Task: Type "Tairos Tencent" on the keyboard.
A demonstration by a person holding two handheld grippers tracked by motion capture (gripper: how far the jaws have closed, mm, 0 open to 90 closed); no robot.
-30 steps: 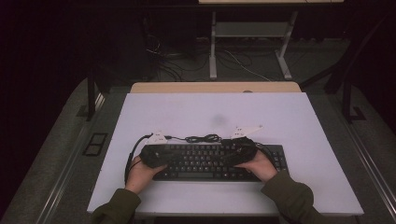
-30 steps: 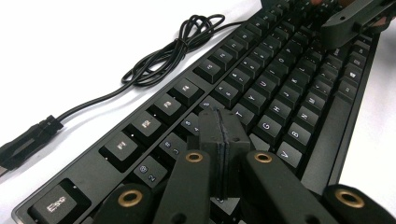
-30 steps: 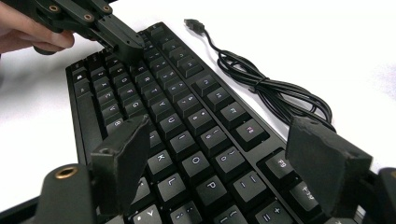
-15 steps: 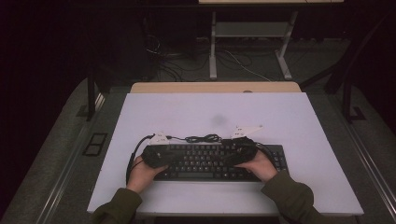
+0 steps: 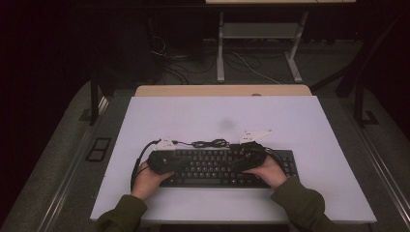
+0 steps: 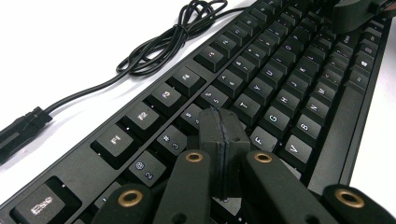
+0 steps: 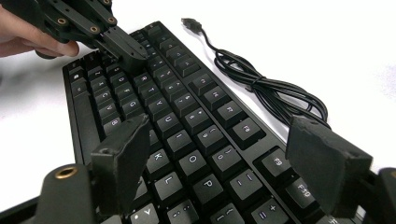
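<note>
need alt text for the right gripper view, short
The right claw, jaws wide open, hovers over the right half of a black keyboard on a white table. Farther off, the closed left claw rests its tip on the keys, and the keyboard's coiled cable lies beside it.

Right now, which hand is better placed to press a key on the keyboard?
Left. The left tongs are shut into one narrow tip resting over the keyboard near the number row. The right tongs stand wide open above the keys.
</note>
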